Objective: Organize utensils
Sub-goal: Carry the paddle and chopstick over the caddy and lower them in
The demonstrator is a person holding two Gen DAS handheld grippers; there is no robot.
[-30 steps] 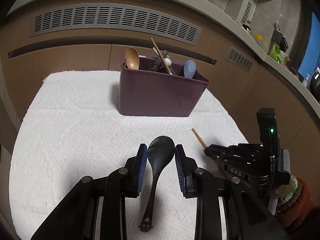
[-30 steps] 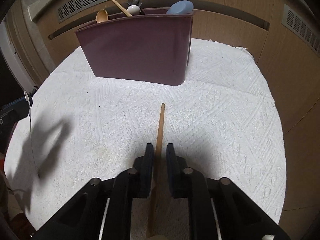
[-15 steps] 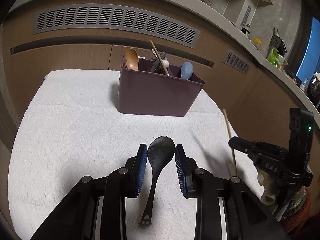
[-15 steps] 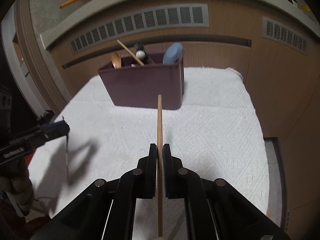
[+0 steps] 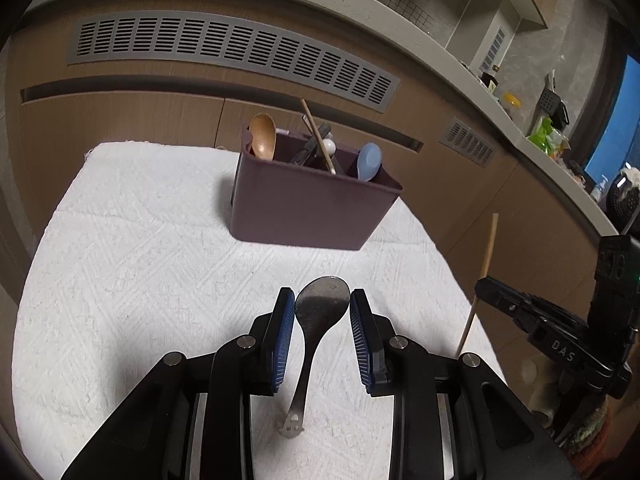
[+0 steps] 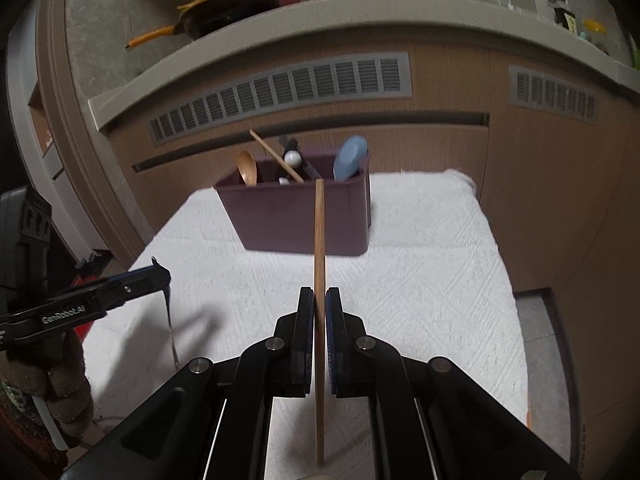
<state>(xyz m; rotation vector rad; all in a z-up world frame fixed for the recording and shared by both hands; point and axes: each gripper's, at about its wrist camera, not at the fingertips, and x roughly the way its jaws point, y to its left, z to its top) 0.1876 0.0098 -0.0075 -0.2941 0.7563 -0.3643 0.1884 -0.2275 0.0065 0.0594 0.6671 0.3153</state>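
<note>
A dark purple utensil caddy stands at the far side of the white cloth. It holds a wooden spoon, a blue spoon, a slanted chopstick and some dark utensils. My left gripper is shut on the bowl of a black spoon, whose handle hangs down above the cloth. My right gripper is shut on a wooden chopstick. The chopstick is held clear of the cloth and points toward the caddy.
Brown cabinet fronts with grey vent grilles rise right behind the cloth, under a pale counter edge. A dark pan with a yellow handle sits on the counter. The cloth ends at the right, with floor beyond.
The right gripper closed on the chopstick and lifted it off the cloth, tilting it up toward the caddy. The left gripper kept its hold on the black spoon and barely moved.
</note>
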